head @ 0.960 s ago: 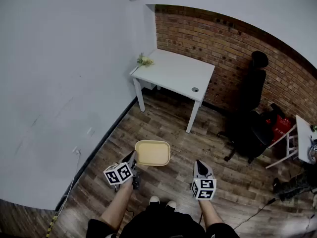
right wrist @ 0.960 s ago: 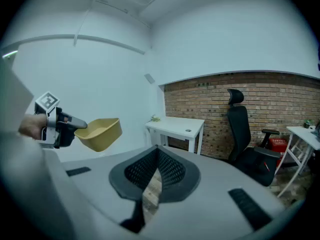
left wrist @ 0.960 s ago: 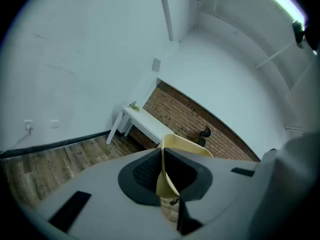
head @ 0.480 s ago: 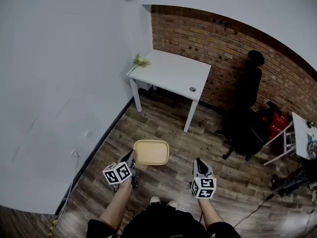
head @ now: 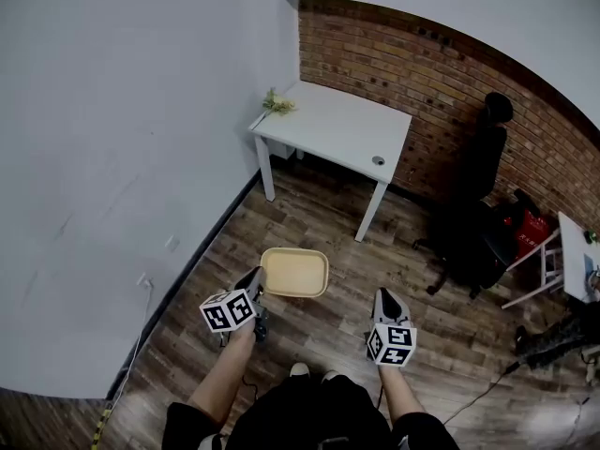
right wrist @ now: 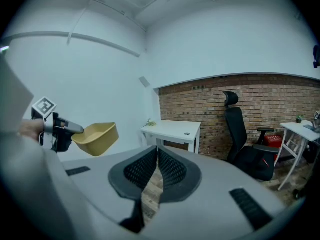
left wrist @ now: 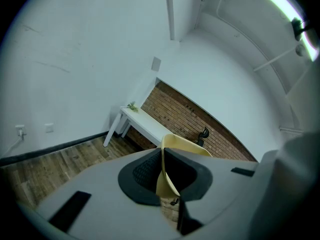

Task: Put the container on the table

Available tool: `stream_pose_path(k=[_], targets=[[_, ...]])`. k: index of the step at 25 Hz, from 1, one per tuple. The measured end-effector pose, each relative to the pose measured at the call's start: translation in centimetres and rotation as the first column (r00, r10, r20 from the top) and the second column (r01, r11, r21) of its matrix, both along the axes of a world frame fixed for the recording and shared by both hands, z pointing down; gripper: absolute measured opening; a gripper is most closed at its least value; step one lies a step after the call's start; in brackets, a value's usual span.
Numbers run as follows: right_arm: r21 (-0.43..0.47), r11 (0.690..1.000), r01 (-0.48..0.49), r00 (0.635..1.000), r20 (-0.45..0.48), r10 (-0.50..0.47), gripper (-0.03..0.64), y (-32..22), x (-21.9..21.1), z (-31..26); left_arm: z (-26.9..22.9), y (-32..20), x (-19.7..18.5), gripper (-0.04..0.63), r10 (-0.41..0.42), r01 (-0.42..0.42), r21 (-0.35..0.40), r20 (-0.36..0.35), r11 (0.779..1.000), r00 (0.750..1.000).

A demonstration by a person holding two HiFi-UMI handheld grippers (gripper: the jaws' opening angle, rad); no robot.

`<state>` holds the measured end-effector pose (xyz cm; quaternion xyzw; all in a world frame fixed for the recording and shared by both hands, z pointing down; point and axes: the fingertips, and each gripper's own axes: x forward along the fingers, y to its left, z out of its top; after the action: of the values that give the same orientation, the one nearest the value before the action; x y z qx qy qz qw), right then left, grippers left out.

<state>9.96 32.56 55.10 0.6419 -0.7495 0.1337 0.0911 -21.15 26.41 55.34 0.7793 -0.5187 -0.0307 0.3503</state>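
Note:
A shallow yellow container (head: 294,272) hangs above the wooden floor, held by its near rim. My left gripper (head: 254,285) is shut on that rim; in the left gripper view the thin yellow wall (left wrist: 165,180) is pinched between the black pads. My right gripper (head: 386,300) is beside it on the right, shut and holding nothing. From the right gripper view the container (right wrist: 95,138) shows at the left, with the left gripper (right wrist: 56,130) behind it. The white table (head: 339,130) stands ahead against the brick wall.
A small plant (head: 277,102) sits on the table's far left corner. A black office chair (head: 478,223) stands at the right, with red things and another white table (head: 574,256) beyond it. A white wall (head: 122,157) runs along the left.
The view has shifted slightly and the container, still held by the left gripper, sits a little further forward. The right gripper keeps its place beside it.

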Motion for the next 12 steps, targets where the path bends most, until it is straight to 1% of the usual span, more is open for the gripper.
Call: stream_pose_path(k=[7, 12], targets=[[-0.017, 1.0, -0.003, 1.0, -0.008, 0.003, 0.026, -0.7, -2.0, 1.2, 1.1, -1.6, -1.6, 0.029, 0.012, -0.012, -0.007, -0.004, 1.0, 1.0], [-0.02, 1.0, -0.004, 1.0, -0.01, 0.004, 0.026, -2.7, -2.2, 1.5, 1.6, -3.6, -1.4, 0.029, 0.021, -0.021, -0.015, -0.006, 1.0, 1.0]])
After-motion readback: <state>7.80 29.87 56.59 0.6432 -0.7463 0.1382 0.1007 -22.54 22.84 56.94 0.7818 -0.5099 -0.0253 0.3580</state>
